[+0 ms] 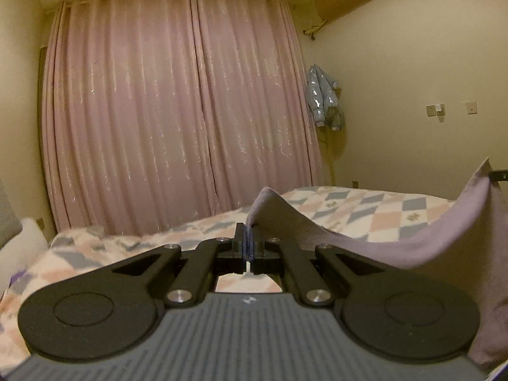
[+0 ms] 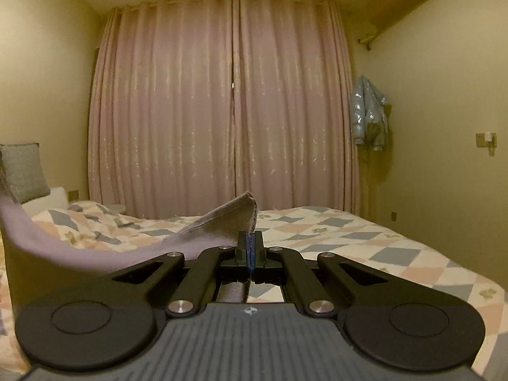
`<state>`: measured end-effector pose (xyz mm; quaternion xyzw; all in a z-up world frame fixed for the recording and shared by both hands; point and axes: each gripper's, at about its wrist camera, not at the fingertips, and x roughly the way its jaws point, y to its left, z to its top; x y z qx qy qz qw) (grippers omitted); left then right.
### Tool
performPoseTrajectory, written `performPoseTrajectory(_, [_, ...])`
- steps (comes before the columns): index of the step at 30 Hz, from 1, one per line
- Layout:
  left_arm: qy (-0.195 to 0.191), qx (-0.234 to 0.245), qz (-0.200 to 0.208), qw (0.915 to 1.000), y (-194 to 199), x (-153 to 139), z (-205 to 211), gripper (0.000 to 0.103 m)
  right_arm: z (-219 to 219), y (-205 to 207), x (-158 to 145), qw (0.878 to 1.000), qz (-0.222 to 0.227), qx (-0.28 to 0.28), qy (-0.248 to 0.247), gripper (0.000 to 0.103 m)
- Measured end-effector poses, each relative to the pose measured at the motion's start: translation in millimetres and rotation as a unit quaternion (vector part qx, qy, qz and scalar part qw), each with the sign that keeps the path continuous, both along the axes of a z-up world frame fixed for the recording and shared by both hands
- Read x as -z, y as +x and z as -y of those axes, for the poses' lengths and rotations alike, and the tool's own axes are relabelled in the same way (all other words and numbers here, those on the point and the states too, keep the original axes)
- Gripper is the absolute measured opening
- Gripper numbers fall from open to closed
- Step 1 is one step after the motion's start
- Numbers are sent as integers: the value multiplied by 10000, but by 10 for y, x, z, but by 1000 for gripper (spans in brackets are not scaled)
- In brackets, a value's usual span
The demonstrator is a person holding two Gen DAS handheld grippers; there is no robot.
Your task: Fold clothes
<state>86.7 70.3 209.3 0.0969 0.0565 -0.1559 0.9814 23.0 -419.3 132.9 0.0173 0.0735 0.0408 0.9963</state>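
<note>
Here the left tool (image 1: 248,241) and right tool (image 2: 250,247) each pinch a corner of the soft lilac-grey cloth garment (image 1: 412,238), which sags between them above the diamond-patterned quilted bed (image 2: 365,241); keeping both corners level and taut should give a straight fold.

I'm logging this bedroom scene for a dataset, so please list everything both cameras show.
garment: one, lilac-grey, slung above the bed between both grippers
bed cover: one, pink, blue and white diamonds, on the bed
curtains: one closed pair, pink, back wall
jacket: one, pale blue, shiny, hanging right of the curtains
cushion: one, grey-green, at the bed's left end
pillow: one, white, left edge
wall plates: two in the left view, beige, right wall
left gripper: black, shut on a garment corner
right gripper: black, shut on another corner
</note>
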Motion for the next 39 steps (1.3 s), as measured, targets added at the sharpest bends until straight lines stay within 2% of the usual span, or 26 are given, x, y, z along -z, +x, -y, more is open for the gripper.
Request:
performPoseTrajectory(2, [71,1,-63,10000,382,60,133,0,21,319,166,9998,-160,82,-64,0])
performPoseTrajectory(5, [343,-108,-365,9987,1110,469,451,0,69,839,513,9982,-528,235,-145,0])
performPoseTrajectory(6, [354,-132,-656,9971,1387,674,545,1,100,1033,684,9963,-800,275,-139,0])
performPoseTrajectory(8, [347,-199,-1320,9904,1883,1109,669,4,159,1374,1014,9908,-1301,353,-114,22])
performPoseTrajectory(10, [349,-411,-1966,9790,2281,1571,729,5,206,1523,1293,9856,-1639,424,-50,23])
performPoseTrajectory(11, [359,-513,-2139,9749,2367,1738,716,5,216,1550,1399,9834,-1762,428,-33,23])
performPoseTrajectory(13, [303,-573,-2338,9701,2384,1994,627,7,190,1463,1512,9817,-1874,344,-46,27])
performPoseTrajectory(15, [248,-600,-2487,9664,2275,2141,479,26,164,1375,1625,9797,-1986,260,-59,28])
performPoseTrajectory(18, [108,-674,-2691,9607,1990,2246,217,26,129,1159,1719,9774,-2109,73,-86,30])
performPoseTrajectory(22, [-467,-674,-2954,9518,1520,2210,-242,33,-37,624,1661,9762,-2128,-286,-314,43])
performPoseTrajectory(25, [-862,-518,-3191,9424,1221,2228,-490,35,-156,318,1663,9735,-2204,-473,-383,43])
performPoseTrajectory(28, [-945,-344,-3429,9340,1090,2347,-506,35,-270,40,1677,9702,-2298,-640,-420,44])
performPoseTrajectory(31, [-1255,-147,-3609,9240,1098,2480,-472,35,-374,-219,1693,9669,-2388,-780,-448,46])
performPoseTrajectory(34, [-1295,-4,-3621,9231,1172,2554,-336,35,-406,-342,1714,9653,-2465,-744,-432,46])
performPoseTrajectory(37, [-1231,-31,-3651,9228,1199,2591,-242,25,-379,-415,1738,9641,-2533,-709,-371,47])
performPoseTrajectory(38, [-1274,-1,-3624,9233,1179,2577,-241,6,-371,-437,1743,9639,-2543,-696,-382,47])
performPoseTrajectory(39, [-1287,-44,-3562,9255,1137,2545,-251,1,-363,-454,1749,9637,-2554,-678,-393,47])
